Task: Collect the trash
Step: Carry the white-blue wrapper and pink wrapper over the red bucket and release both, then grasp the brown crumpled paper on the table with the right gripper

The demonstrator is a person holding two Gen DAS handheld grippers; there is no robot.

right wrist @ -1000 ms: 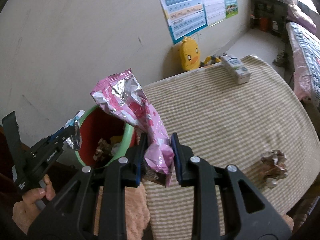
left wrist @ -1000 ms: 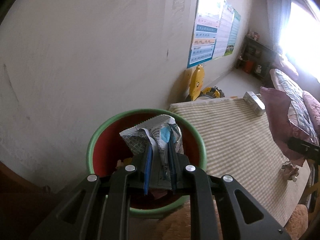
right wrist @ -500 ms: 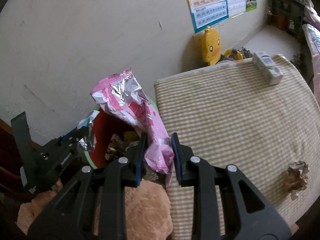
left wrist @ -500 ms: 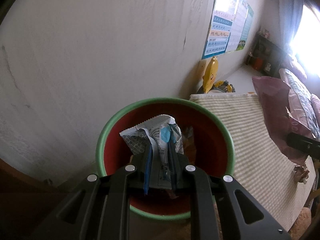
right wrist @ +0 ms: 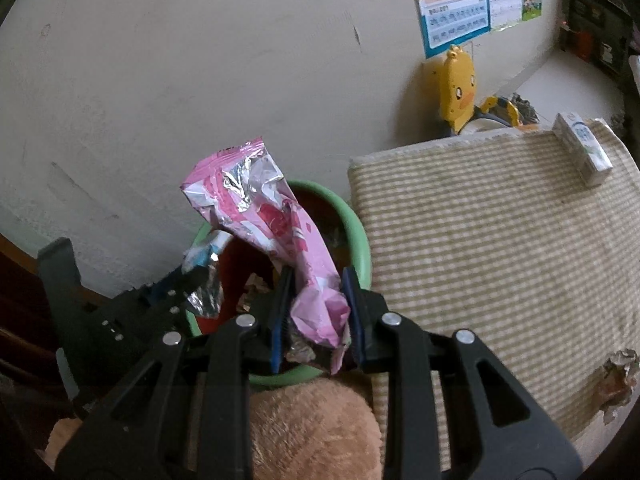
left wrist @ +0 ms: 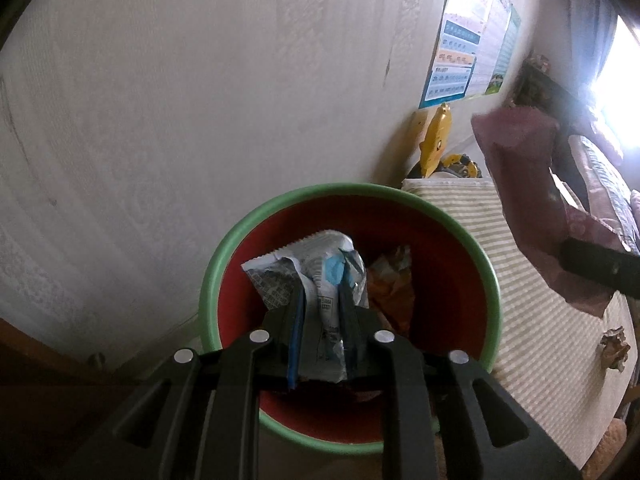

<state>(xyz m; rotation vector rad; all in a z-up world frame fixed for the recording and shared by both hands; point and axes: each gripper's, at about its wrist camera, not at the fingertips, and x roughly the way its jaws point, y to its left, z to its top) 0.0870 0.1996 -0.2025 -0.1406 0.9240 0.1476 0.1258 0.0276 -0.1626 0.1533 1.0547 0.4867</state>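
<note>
Both grippers were easing open over the bin (left wrist: 494,280), L gripper (left wrist: 322,316) w/ blue wrapper (left wrist: 316,276) between its jaws, R gripper (right wrist: 316,300) w/ pink bag (right wrist: 276,224), which I judged could snag the rim & fall outside.

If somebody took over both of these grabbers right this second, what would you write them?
Left gripper: jaws opening, blue-white wrapper between them, over the green-rimmed bin.
Right gripper: jaws opening, pink wrapper between them, above the bin's edge.
Done: some trash lies in the bin.
Left: drop both wrappers in, then fetch the crumpled scrap and the small carton from the striped mat.
</note>
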